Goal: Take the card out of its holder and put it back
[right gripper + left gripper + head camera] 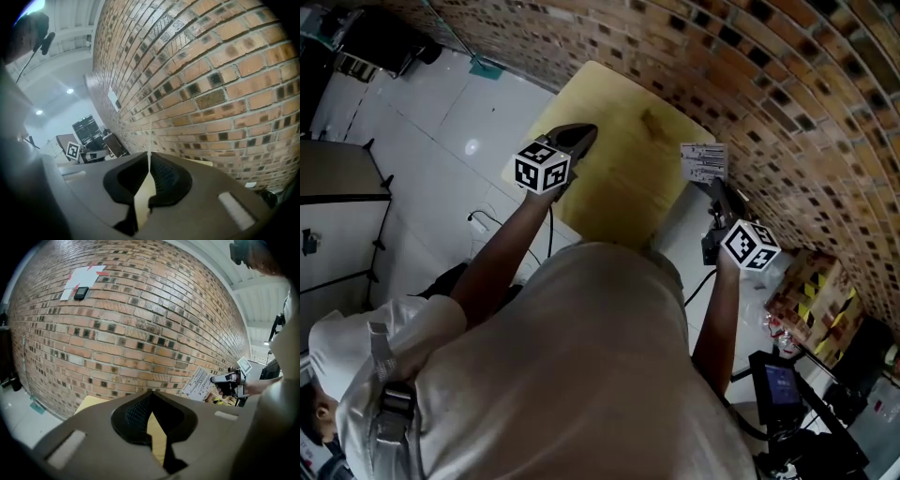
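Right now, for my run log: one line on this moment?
left gripper: shut, empty | right gripper: shut on card | card: near brick wall

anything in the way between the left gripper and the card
Nothing visible. The card is pinched in the right gripper, up by the brick wall. Between it and the shut left gripper there is only open air over the table.

Red-brown brick wall (pixel 787 84) dotted with dark squares; pale yellow wooden table (pixel 619 169); white card (pixel 704 161) printed black; grey left gripper (pixel 151 391), black-and-white squares on its cube (pixel 542 169); white tiled floor (pixel 441 122).
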The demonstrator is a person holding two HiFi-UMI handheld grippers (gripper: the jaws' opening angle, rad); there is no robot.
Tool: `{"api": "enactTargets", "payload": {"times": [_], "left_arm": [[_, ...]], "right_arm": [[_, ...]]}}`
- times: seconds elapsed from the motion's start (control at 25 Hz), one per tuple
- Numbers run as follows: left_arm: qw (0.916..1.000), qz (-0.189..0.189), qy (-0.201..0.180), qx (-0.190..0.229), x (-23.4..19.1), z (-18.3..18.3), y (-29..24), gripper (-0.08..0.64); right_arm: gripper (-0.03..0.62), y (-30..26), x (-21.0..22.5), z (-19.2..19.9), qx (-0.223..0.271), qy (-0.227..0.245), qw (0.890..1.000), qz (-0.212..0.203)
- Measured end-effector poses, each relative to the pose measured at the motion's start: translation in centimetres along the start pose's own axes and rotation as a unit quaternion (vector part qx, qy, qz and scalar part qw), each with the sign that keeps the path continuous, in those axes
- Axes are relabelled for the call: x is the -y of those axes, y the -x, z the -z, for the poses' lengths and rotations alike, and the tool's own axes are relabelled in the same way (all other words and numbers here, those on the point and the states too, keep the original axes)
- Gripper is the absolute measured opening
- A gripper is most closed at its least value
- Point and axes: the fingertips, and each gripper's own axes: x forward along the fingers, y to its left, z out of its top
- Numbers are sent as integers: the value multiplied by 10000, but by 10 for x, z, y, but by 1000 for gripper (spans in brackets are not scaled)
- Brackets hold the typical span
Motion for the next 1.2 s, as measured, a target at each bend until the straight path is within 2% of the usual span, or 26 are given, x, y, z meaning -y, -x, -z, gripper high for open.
{"api": "enactTargets", "payload": {"times": [0.48,0.76,1.2], "left_arm": [[9999,16,71,-106,-2,3,-12,18],[9999,26,-12,-126,-2,-5,-22,18],[9998,25,15,-196,3,4,-25,18]], "right_arm": [[13,-12,4,-13,33,-49,9999,-86],[13,-23,2,-28,99,35,9998,-157],[13,-26,4,-23,34,32,9998,-201]]}}
